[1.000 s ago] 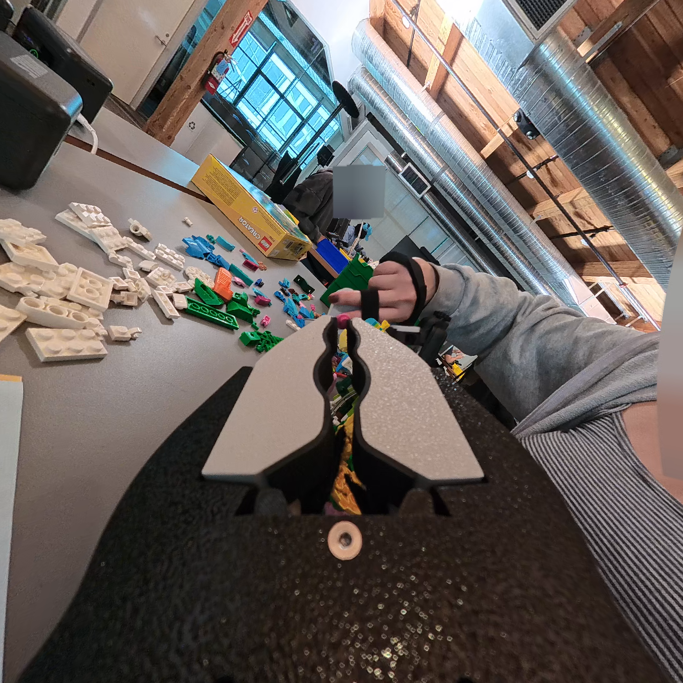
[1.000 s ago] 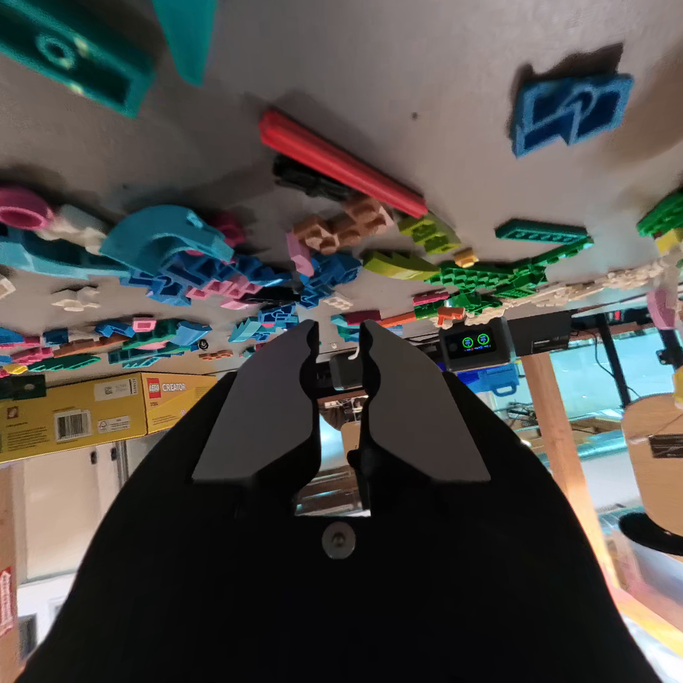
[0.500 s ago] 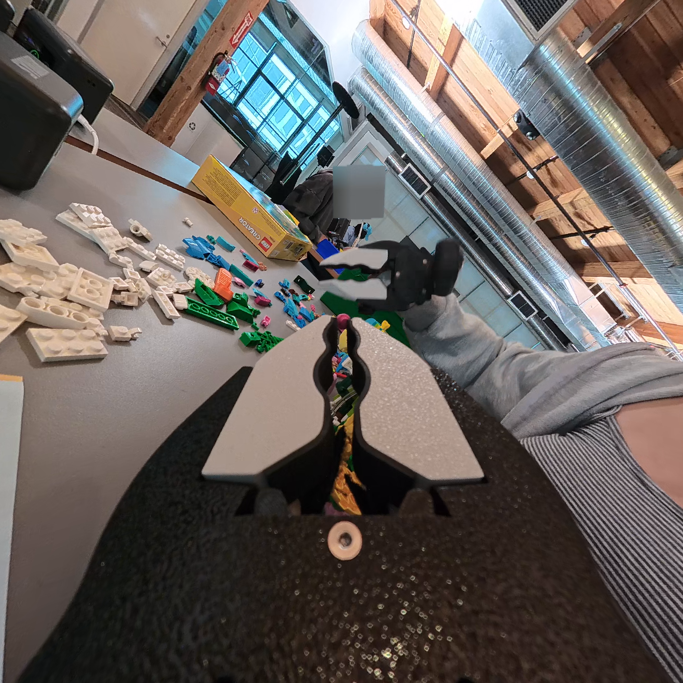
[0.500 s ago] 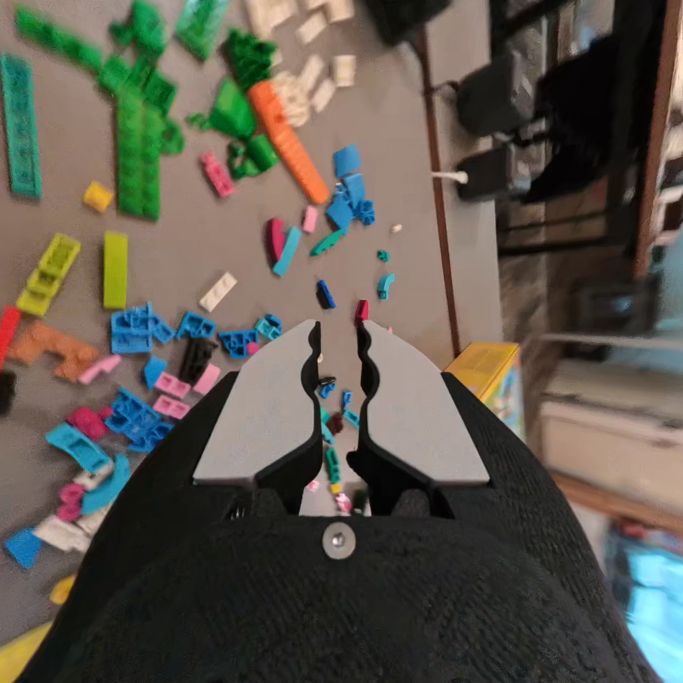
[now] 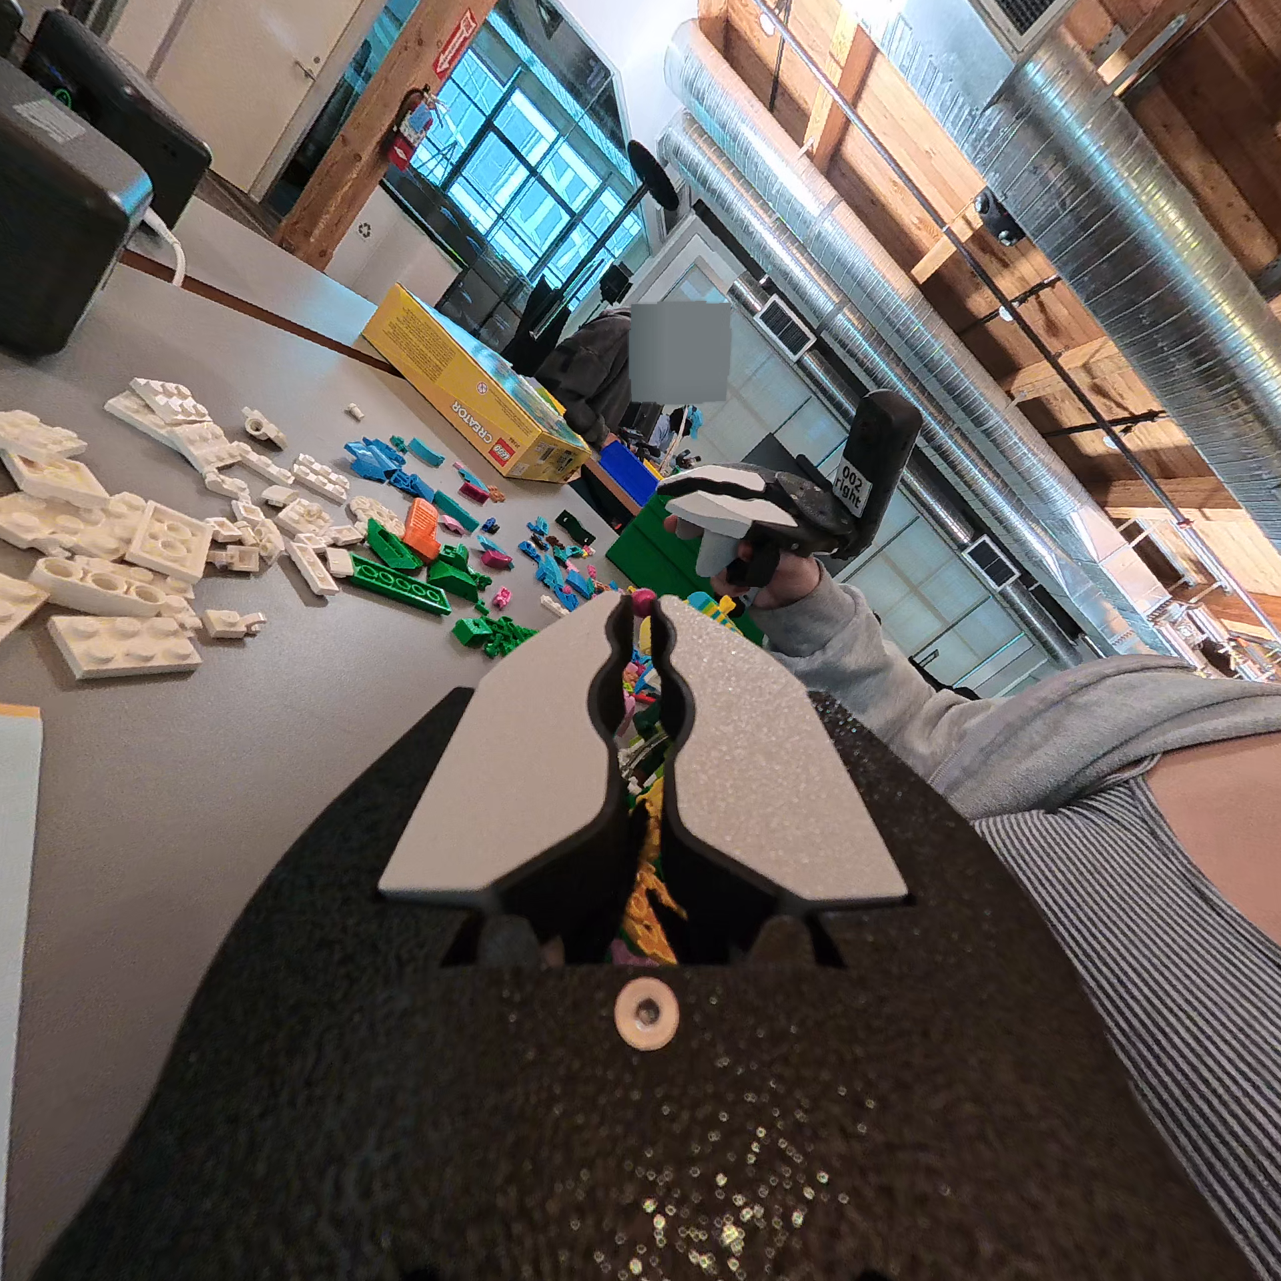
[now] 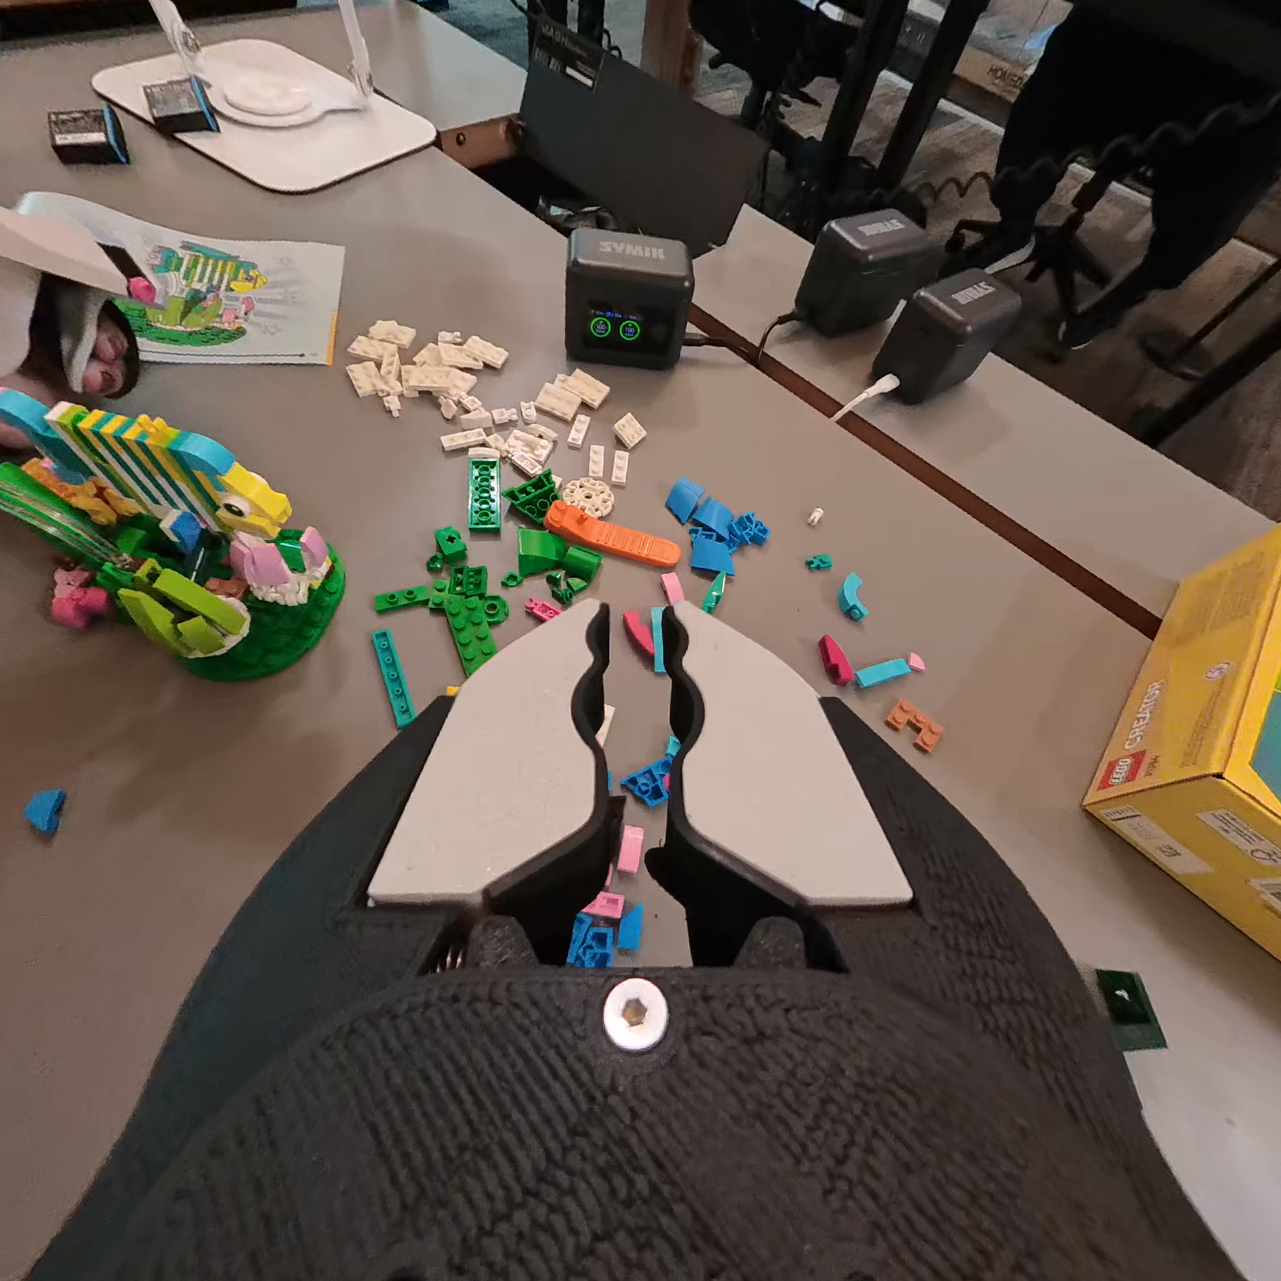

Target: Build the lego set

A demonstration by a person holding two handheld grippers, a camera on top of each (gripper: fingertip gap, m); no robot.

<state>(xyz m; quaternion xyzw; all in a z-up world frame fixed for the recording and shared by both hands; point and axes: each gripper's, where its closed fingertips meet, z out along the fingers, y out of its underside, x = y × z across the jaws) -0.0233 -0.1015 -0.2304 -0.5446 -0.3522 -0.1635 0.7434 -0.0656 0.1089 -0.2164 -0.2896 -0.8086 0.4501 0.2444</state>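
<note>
The grey tabletop (image 6: 208, 762) carries a yellow box (image 6: 1206, 748) at right. The part-built fish model (image 6: 180, 554) stands left of the right gripper (image 6: 636, 617), whose jaws are apart over loose bricks (image 6: 485, 624). The left gripper (image 5: 645, 604) pinches a small magenta piece (image 5: 642, 597).

You see: fish (image 6: 166, 478) striped yellow-teal-white | base (image 6: 277, 645) green | separator (image 6: 610, 537) orange | box (image 6: 1192, 735) yellow | table (image 6: 208, 762) grey
</note>
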